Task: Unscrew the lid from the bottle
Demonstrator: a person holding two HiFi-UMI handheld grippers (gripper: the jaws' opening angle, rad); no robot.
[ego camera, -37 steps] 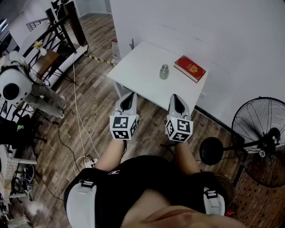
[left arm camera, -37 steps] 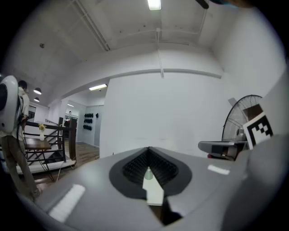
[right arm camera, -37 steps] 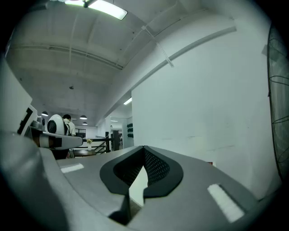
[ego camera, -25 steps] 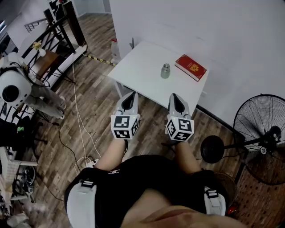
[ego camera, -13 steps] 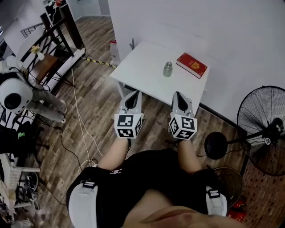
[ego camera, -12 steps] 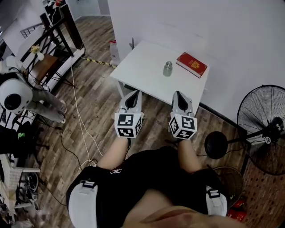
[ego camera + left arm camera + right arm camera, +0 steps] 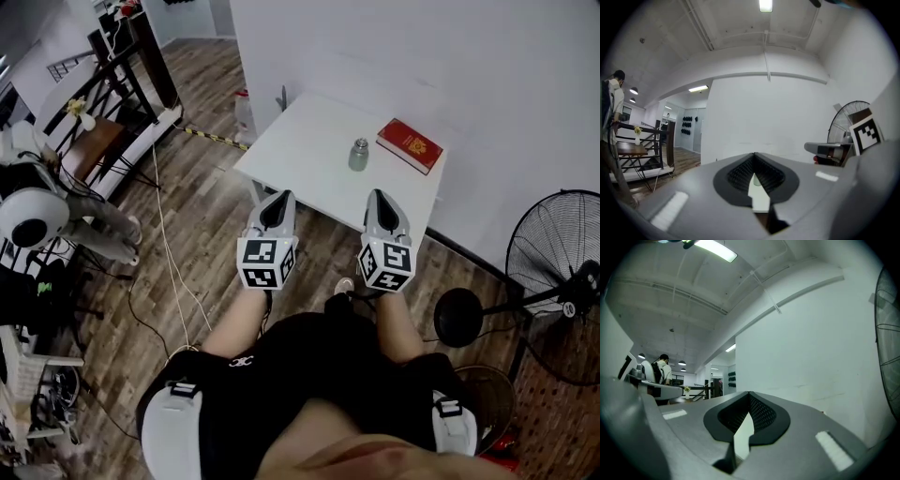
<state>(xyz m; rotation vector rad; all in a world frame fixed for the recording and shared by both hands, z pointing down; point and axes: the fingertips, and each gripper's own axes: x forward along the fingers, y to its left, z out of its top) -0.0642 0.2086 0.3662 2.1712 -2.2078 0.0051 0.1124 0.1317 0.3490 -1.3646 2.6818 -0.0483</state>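
A small grey bottle (image 7: 358,155) with a metal lid stands upright on the white table (image 7: 300,155), well ahead of both grippers. My left gripper (image 7: 278,198) and right gripper (image 7: 378,195) are held side by side above the floor, just short of the table's near edge. Both point toward the table, shut and empty. In the left gripper view the left gripper (image 7: 754,155) shows closed jaws with a white sliver of table behind them. The right gripper view shows the right gripper (image 7: 749,394) with closed jaws against a white wall.
A red book (image 7: 411,145) lies on the table to the right of the bottle. A standing fan (image 7: 553,272) is at the right, and a cable (image 7: 169,253) runs over the wooden floor at the left. A white wall backs the table. A person (image 7: 661,369) stands far off.
The head camera has shifted a little, so the table and bottle sit slightly further right in view. Both grippers stay shut and keep their places side by side.
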